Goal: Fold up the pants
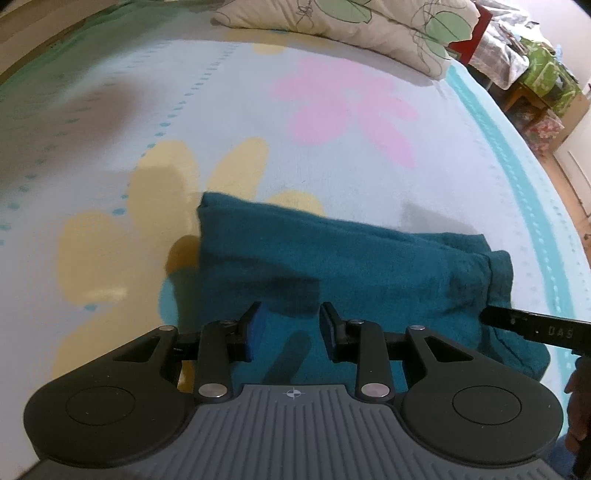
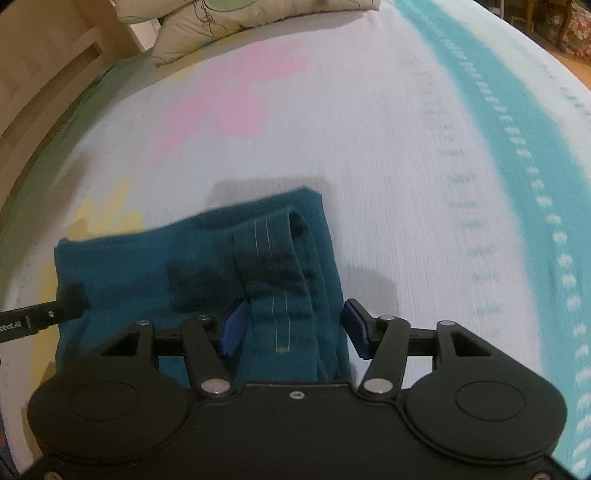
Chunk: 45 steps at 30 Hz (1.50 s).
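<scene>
Teal pants (image 1: 332,258) lie folded into a compact rectangle on the flowered bed sheet (image 1: 332,147). My left gripper (image 1: 290,314) hovers over their near left part, open, its blue pads apart with only flat cloth seen below the gap. In the right wrist view the pants (image 2: 147,258) show a stitched band along their right end. My right gripper (image 2: 295,310) is open wide, its pads straddling that band without pressing it. Each view also shows the other gripper's black finger: the right one (image 1: 524,326), the left one (image 2: 55,306).
A leaf-print pillow (image 1: 351,26) lies at the head of the bed, also seen as the pillow (image 2: 207,26). A wooden bed frame (image 2: 44,74) runs along the left. Cluttered furniture (image 1: 535,74) and floor lie beyond the bed's right edge.
</scene>
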{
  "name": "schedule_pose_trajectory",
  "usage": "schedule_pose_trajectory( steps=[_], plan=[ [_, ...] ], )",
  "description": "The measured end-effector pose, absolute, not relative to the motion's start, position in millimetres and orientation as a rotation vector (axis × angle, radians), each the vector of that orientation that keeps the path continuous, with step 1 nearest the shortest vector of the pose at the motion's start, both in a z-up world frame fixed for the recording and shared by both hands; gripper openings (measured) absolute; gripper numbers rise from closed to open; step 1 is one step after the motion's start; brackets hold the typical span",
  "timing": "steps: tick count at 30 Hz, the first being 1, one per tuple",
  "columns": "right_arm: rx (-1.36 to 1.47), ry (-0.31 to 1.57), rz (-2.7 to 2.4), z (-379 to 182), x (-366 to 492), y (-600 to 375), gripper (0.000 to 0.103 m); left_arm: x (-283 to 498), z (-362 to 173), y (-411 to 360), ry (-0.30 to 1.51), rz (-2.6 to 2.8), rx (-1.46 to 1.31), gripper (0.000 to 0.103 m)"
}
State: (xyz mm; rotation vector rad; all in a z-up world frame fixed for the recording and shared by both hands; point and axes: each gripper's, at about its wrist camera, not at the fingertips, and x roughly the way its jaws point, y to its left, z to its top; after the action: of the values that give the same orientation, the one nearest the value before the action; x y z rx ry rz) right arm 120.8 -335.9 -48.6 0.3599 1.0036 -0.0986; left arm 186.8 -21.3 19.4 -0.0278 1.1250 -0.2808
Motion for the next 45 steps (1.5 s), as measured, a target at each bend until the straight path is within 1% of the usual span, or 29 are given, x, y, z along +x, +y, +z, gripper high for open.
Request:
schedule_pose_trajectory(
  steps=[7, 14, 16, 23, 29, 30, 32, 35, 36, 37, 38, 40, 41, 42, 43, 44, 45],
  plan=[
    [0.413, 1.027, -0.108, -56, 107, -337, 0.062, 172, 14, -3, 1.153, -0.257, -0.029, 0.032],
    [0.391, 1.027, -0.091, -57, 102, -333, 0.063, 151, 2, 20, 1.194, -0.245, -0.045, 0.033],
    [0.397, 1.025, -0.084, -58, 102, -333, 0.067, 148, -3, 26, 1.201, -0.236, -0.061, 0.041],
    [0.376, 0.986, -0.033, -62, 100, -329, 0.071, 156, -12, 25, 1.188, -0.277, -0.119, 0.049],
    [0.420, 0.936, 0.020, -65, 101, -342, 0.071, 173, -17, 7, 1.161, -0.308, -0.093, 0.061],
    [0.429, 0.928, 0.028, -66, 102, -345, 0.071, 176, -17, 3, 1.159, -0.315, -0.087, 0.066],
    [0.447, 0.909, 0.048, -67, 107, -349, 0.071, 181, -19, -3, 1.149, -0.324, -0.073, 0.067],
    [0.457, 0.889, 0.076, -69, 111, -353, 0.069, 186, -20, -10, 1.138, -0.343, -0.051, 0.067],
    [0.451, 0.881, 0.085, -69, 111, -353, 0.066, 187, -20, -9, 1.140, -0.337, -0.064, 0.067],
    [0.443, 0.876, 0.091, -70, 110, -351, 0.060, 188, -20, -7, 1.143, -0.331, -0.086, 0.067],
    [0.436, 0.875, 0.096, -70, 109, -349, 0.057, 190, -21, -6, 1.148, -0.327, -0.109, 0.067],
    [0.424, 0.870, 0.103, -70, 103, -348, 0.044, 191, -21, -1, 1.155, -0.325, -0.149, 0.066],
    [0.416, 0.864, 0.109, -68, 102, -346, 0.040, 191, -20, 2, 1.157, -0.323, -0.158, 0.063],
    [0.401, 0.861, 0.109, -65, 102, -343, 0.035, 190, -19, 4, 1.156, -0.317, -0.160, 0.048],
    [0.378, 0.859, 0.106, -62, 101, -339, 0.034, 189, -18, 5, 1.149, -0.309, -0.157, 0.033],
    [0.352, 0.860, 0.103, -58, 100, -334, 0.033, 186, -16, 5, 1.140, -0.298, -0.154, 0.030],
    [0.329, 0.858, 0.099, -54, 99, -329, 0.031, 182, -14, 4, 1.129, -0.289, -0.149, 0.024]
  ],
)
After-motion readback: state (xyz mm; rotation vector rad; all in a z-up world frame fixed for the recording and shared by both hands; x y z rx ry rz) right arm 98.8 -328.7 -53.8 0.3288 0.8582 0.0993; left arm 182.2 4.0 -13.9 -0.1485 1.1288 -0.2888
